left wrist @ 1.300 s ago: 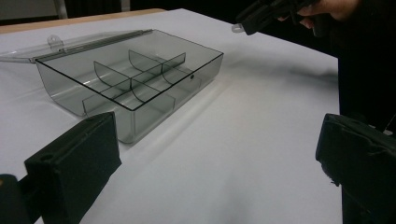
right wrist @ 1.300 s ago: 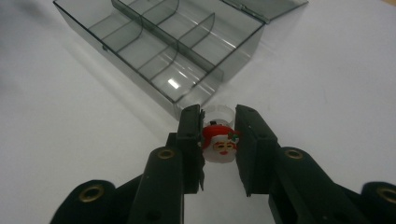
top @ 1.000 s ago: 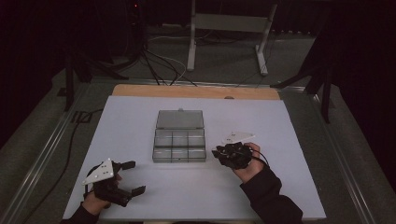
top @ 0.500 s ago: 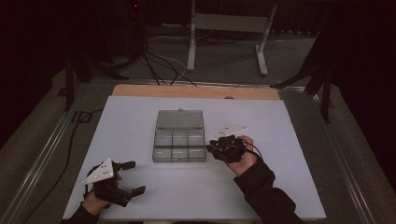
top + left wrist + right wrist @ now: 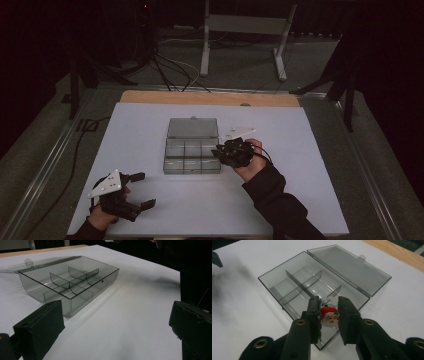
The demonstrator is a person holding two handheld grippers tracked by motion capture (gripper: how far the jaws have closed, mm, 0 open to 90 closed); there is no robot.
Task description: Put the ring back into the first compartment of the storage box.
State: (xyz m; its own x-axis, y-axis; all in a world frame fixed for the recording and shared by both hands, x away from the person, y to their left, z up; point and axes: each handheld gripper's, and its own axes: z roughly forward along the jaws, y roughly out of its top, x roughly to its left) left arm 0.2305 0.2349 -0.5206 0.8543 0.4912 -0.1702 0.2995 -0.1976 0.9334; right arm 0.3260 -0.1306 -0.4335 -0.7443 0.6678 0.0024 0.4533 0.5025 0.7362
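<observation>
A clear plastic compartment box [image 5: 192, 156] [image 5: 294, 287] [image 5: 70, 282] sits mid-table, its lid [image 5: 192, 127] [image 5: 349, 267] lying open on the far side. The compartments I can see are empty. My right gripper [image 5: 219, 150] [image 5: 328, 300] hangs at the box's right edge, shut on a small red and white Santa figure [image 5: 329, 317] held over a compartment at that end. Whether the figure touches the box I cannot tell. My left gripper [image 5: 145, 189] [image 5: 117, 312] rests near the table's front left, open, jaws wide apart with nothing between them.
The white tabletop [image 5: 310, 165] ends in a wooden strip [image 5: 210, 97] at the far edge. Cables [image 5: 165, 70] and a metal stand [image 5: 245, 30] are on the floor beyond. A cable [image 5: 75, 165] runs along the left side.
My right gripper has moved left and away from the person, up to the box's right edge. The left gripper has stayed where it was.
</observation>
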